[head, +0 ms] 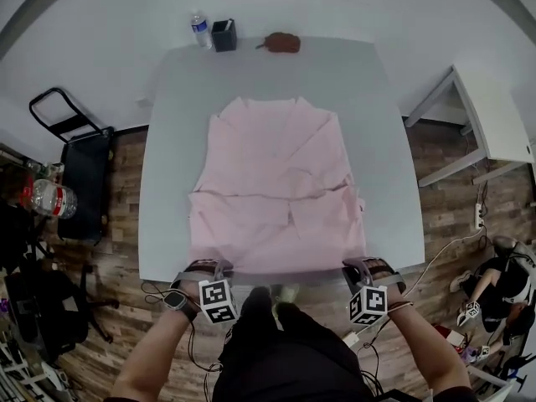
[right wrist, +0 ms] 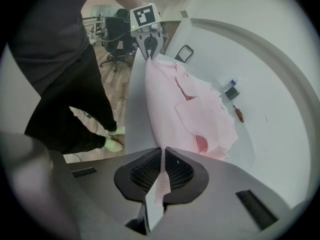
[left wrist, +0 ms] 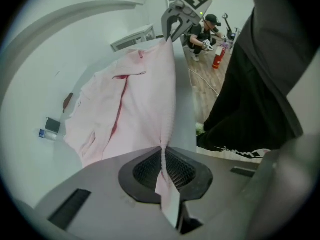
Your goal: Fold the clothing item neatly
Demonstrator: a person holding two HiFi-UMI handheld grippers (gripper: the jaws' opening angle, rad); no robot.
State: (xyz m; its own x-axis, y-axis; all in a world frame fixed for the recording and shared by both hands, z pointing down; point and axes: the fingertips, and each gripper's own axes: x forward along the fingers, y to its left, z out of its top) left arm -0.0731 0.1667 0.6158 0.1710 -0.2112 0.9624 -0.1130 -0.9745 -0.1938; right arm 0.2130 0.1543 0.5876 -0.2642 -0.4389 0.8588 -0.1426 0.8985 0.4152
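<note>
Left gripper (head: 206,268) and right gripper (head: 362,268) each pinch a near corner of the pink shirt (head: 276,174) lying on the counter (head: 172,141), apparently to fold that edge toward the far side.

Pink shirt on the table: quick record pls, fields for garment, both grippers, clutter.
garment: pink shirt, partly folded, lying on grey table
left gripper: jaws shut on near hem, left corner
right gripper: jaws shut on near hem, right corner
clutter: water bottle, black holder, brown pouch at far edge
</note>
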